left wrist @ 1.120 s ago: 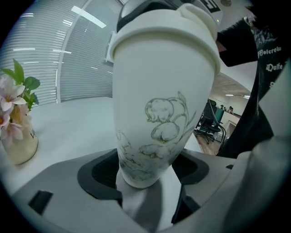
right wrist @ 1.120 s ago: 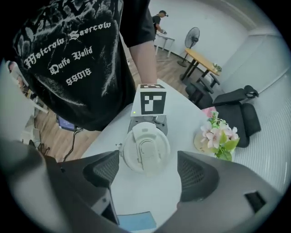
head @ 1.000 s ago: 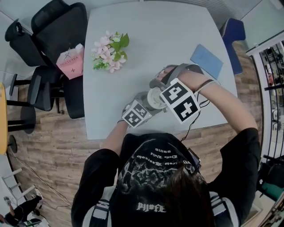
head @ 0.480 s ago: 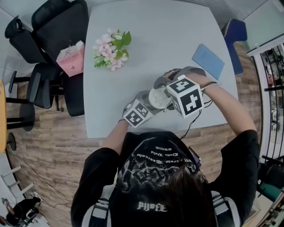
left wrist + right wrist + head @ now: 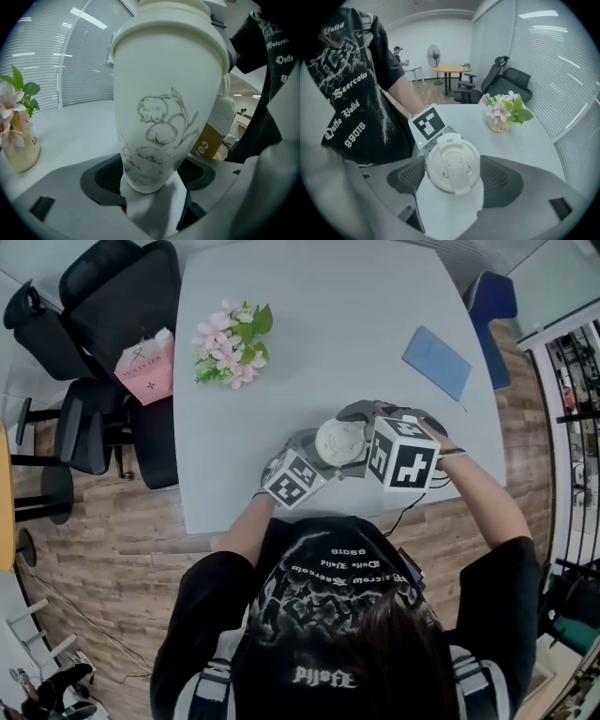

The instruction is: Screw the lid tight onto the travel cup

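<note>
By the table's (image 5: 375, 296) near edge, with the left gripper (image 5: 150, 197) clamping the travel cup (image 5: 164, 93), the right gripper (image 5: 454, 176), jaws just closed on the lid (image 5: 452, 159), should twist level.

A black short-sleeved T-shirt (image 5: 328, 587) with white gothic lettering is worn. The left tongs (image 5: 150, 174) and right tongs (image 5: 453, 176) are formed in grey with dark textured pads (image 5: 499, 176). Each is fitted with a white cube (image 5: 405, 454) of black square markers. A thin black cable (image 5: 412, 502) is seen below the right one.
</note>
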A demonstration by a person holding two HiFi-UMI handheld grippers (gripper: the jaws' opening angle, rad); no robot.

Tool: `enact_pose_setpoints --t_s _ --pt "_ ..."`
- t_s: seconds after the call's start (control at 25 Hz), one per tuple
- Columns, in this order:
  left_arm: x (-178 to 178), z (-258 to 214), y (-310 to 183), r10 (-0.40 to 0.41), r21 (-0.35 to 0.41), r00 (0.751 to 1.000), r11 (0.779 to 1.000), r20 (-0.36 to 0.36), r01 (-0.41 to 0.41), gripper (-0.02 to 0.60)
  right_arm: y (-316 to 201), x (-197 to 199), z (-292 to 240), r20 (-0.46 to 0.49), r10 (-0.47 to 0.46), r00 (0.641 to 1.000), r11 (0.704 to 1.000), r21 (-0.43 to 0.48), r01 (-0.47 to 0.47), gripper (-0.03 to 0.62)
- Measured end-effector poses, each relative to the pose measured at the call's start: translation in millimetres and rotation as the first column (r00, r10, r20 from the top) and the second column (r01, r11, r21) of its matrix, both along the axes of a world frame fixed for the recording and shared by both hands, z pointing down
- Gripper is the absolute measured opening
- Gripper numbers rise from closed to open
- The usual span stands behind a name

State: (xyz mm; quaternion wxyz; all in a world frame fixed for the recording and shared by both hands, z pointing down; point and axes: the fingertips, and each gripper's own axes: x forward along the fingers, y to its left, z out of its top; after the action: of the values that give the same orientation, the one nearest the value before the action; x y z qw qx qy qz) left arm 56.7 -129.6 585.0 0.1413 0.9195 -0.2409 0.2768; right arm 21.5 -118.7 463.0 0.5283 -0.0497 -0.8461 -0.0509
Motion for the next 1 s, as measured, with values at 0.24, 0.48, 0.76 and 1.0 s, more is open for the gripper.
enact_pose_setpoints --t_s 0.24,0.48,0.76,1.0 --pt "0.7 0.8 -1.8 -0.031 0.003 0.999 1.000 0.017 0.030 0.376 -5.5 -2.0 0.1 0.053 0.193 0.980 0.981 0.007 -0.193 0.379" --pt "2.1 1.1 -0.2 -0.004 0.013 1.000 1.000 0.018 0.004 0.377 -4.1 -1.0 -1.0 0.097 0.235 0.967 0.972 0.002 -0.236 0.380" --pt "2.1 1.4 0.2 0.005 -0.003 1.000 1.000 -0.003 -0.005 0.377 -7.4 1.3 -16.6 0.254 0.330 0.909 0.943 -0.134 -0.305 0.439" --pt "-9.7 -2.1 3.6 -0.026 0.018 0.999 1.000 0.022 0.026 0.380 -29.3 20.6 -62.7 0.535 0.512 0.672 0.852 -0.213 -0.479 0.443"
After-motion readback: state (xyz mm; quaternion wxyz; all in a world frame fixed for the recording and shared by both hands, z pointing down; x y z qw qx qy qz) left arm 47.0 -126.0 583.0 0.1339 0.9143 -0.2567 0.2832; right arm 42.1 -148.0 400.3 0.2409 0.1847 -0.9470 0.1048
